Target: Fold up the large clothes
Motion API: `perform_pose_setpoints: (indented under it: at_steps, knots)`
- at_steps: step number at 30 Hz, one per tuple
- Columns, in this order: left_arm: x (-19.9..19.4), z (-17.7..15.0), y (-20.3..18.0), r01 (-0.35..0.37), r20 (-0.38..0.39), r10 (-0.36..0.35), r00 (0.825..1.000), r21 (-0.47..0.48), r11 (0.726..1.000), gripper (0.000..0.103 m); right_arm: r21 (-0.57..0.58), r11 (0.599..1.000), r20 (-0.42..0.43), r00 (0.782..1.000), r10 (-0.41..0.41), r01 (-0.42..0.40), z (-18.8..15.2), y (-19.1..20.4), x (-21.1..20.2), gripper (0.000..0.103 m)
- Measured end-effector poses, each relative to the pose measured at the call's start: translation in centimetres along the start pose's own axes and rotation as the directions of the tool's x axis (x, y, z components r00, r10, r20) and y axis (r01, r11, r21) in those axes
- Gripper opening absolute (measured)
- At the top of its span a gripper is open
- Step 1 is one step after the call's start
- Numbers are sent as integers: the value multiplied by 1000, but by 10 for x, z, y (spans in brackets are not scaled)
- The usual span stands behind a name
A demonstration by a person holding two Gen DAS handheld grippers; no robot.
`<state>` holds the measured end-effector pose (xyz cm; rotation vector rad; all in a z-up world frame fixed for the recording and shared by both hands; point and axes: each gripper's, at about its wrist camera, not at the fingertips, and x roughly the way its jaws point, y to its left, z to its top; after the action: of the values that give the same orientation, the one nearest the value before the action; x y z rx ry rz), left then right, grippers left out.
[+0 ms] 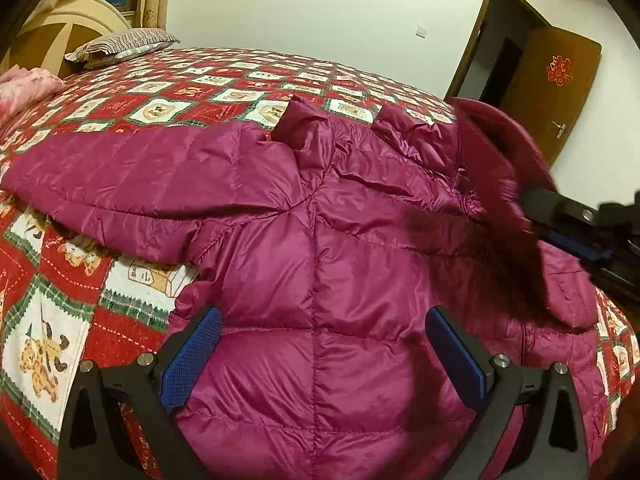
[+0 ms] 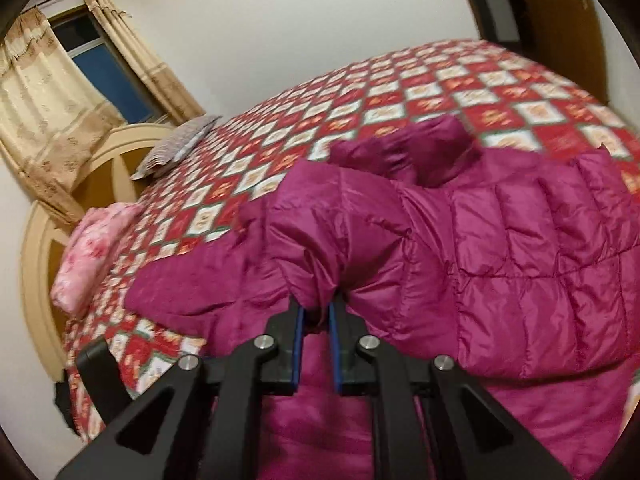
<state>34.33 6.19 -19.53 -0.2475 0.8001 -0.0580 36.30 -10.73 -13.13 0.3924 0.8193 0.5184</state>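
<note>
White walls and a brown door (image 1: 556,84) frame the left wrist view, where a bed (image 1: 224,84) with a red-and-white patchwork cover fills the scene, a striped pillow (image 1: 120,46) and a pink bundle (image 1: 24,88) lying near the headboard. Spread across the cover lies a magenta quilted jacket (image 1: 320,216), back up, one sleeve (image 1: 132,176) stretched flat toward the left. Tilted downward above the jacket's lower back, the left gripper (image 1: 322,356) has its blue pads set wide apart, nothing between them, and whether the pads touch the fabric below cannot be told. At the right edge the right gripper (image 1: 568,216) holds a blurred fold of jacket lifted over the body. Bare cover lies open to the left and beyond the collar. Seen from the right wrist, the same bed (image 2: 400,92) runs toward a curtained window (image 2: 100,64) and the pillow (image 2: 176,148). Angled downward, the right gripper (image 2: 317,320) has its pads nearly closed, pinching a bunched fold of the jacket (image 2: 520,240), apparently the other sleeve (image 2: 320,248), raised above the jacket's body. Open cover lies ahead and to the left, beside the pink bundle (image 2: 88,256).
</note>
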Motion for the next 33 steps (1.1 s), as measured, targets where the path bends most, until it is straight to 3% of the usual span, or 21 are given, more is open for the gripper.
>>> perform_pose_setpoints:
  at_steps: [3, 5, 7, 9, 11, 12, 13, 14, 15, 17, 20, 24, 25, 26, 28, 29, 33]
  knots:
    - [-1, 0, 2, 6, 1, -6, 1000, -3, 1000, 102, 19, 994, -24, 993, 112, -112, 1, 5, 7, 23]
    - [-2, 0, 3, 12, 3, -12, 1000, -6, 1000, 102, 37, 981, -40, 981, 191, -189, 3, 6, 1, 41]
    - [-3, 0, 5, 26, 5, -26, 1000, -14, 1000, 102, 31, 971, 6, 971, 239, -239, 6, 3, -16, 68]
    - [-4, 1, 7, 37, 3, -36, 999, -22, 999, 102, 4, 975, 72, 973, 219, -220, 10, -5, -47, 79]
    - [-8, 3, 5, 53, -7, -53, 999, -15, 998, 102, -16, 985, 119, 977, 175, -174, 13, -19, -69, 79]
    - [-10, 6, 2, 62, -15, -62, 998, -4, 998, 102, -23, 993, 140, 983, 116, -114, 14, -27, -79, 73]
    - [-14, 9, -2, 68, -17, -68, 998, 10, 998, 102, -35, 999, 164, 986, 18, -12, 15, -37, -88, 58]
    - [-19, 15, -7, 69, -3, -69, 998, 28, 997, 102, -43, 995, 175, 981, -77, 86, 16, -45, -92, 51]
    - [-25, 21, -14, 60, 27, -61, 998, 52, 997, 102, -32, 978, 178, 964, -196, 205, 18, -59, -94, 44]
    - [-29, 33, -30, 11, 76, -19, 997, 108, 994, 102, 29, 946, 195, 926, -322, 323, 20, -85, -95, 43]
    - [-9, 47, -47, -48, 51, 40, 998, 161, 986, 102, 118, 901, 187, 881, -434, 419, 19, -121, -88, 43]
    - [31, 49, -54, -51, -47, 58, 997, 144, 988, 101, 139, 907, 65, 910, -409, 398, 2, -134, -57, 37]
    - [35, 48, -54, -41, -60, 49, 997, 127, 991, 98, 130, 922, 37, 927, -373, 365, -5, -131, -46, 37]
    - [38, 46, -54, -35, -57, 42, 998, 113, 993, 89, 116, 930, 29, 935, -353, 348, -9, -128, -40, 37]
    - [38, 41, -57, -22, -45, 28, 999, 120, 992, 66, 57, 932, 31, 932, -361, 359, -15, -118, -30, 37]
    - [39, 39, -58, 14, -53, -7, 999, 128, 992, 44, 26, 929, 33, 929, -370, 369, -15, -114, -28, 37]
    - [33, 42, -58, 46, -40, -41, 998, 134, 990, 20, -68, 935, 0, 937, -349, 348, -17, -93, -21, 38]
